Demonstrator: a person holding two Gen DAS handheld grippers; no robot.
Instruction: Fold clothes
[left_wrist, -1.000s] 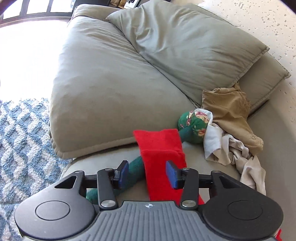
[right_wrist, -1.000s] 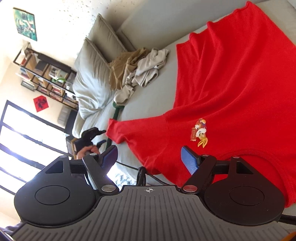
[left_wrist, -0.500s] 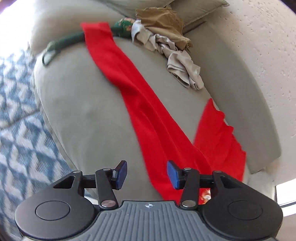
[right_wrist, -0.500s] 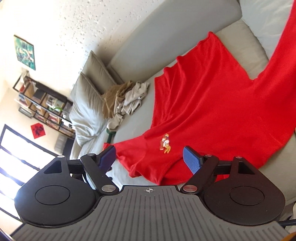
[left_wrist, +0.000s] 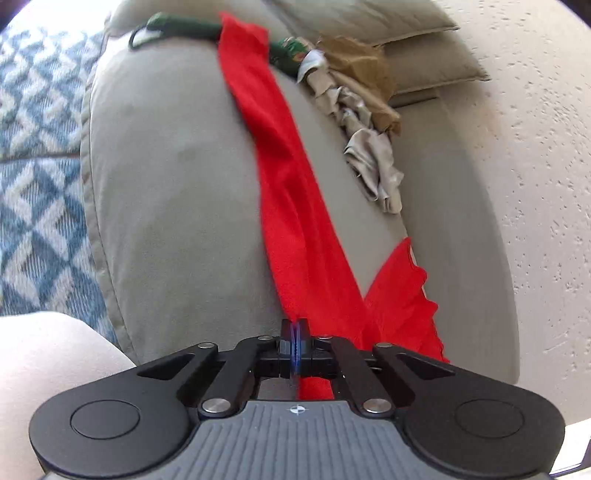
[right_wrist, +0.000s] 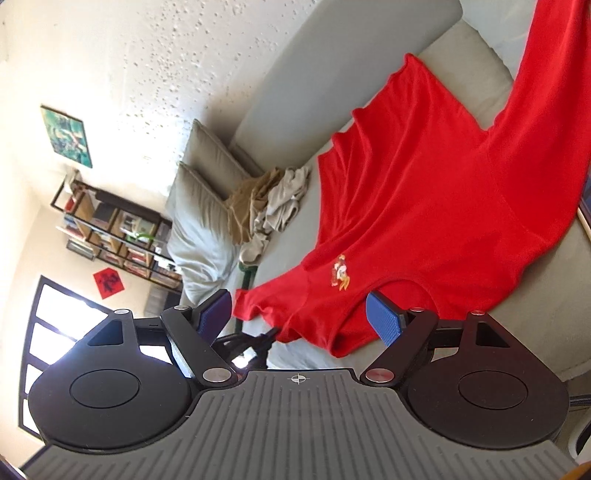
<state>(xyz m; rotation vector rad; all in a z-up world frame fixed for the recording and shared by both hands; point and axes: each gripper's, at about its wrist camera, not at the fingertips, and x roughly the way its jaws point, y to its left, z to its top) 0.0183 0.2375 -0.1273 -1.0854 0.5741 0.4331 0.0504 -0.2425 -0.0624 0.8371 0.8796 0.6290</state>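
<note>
The left gripper (left_wrist: 294, 338) has its fingers closed tight on an edge of the red shirt (left_wrist: 291, 206), which stretches away from it as a narrow band across the sofa (left_wrist: 166, 177) to the far end. The right gripper (right_wrist: 300, 317) has its fingers spread wide and holds nothing; it hovers near the shirt's collar. In the right wrist view the shirt (right_wrist: 424, 206) lies spread on the sofa seat (right_wrist: 291, 354), one part lifted up to the far right. A pile of beige clothes (left_wrist: 362, 122) lies at the far end, just right of the shirt, by the cushions (left_wrist: 417, 55). A blue rug (left_wrist: 37, 147) lies left.
</note>
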